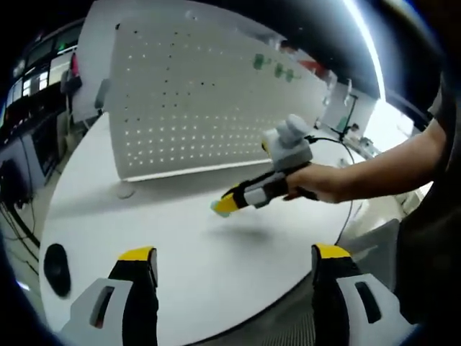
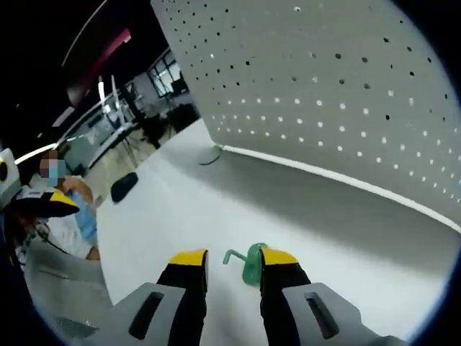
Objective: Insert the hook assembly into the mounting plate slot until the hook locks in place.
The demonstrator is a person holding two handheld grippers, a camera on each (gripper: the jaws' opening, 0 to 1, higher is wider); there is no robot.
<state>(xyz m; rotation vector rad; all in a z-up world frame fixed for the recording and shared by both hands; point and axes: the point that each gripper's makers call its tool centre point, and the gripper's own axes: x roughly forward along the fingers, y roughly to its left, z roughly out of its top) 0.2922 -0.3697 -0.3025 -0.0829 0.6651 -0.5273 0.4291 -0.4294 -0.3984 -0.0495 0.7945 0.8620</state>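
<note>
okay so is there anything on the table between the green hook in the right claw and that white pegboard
Nothing visible. The right claw holds the green hook over the bare white table, and the stretch up to the pegboard shows no object.

The left gripper [image 1: 234, 256] hangs with its 2 jaws wide apart, while a hand [image 1: 317, 182] carries the right gripper [image 2: 234, 261], jaws narrowed.

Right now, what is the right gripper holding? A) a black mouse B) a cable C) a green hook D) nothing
C: in the right gripper view, the green hook sits pinched between the yellow-tipped jaws of the right gripper, above the white table.
</note>
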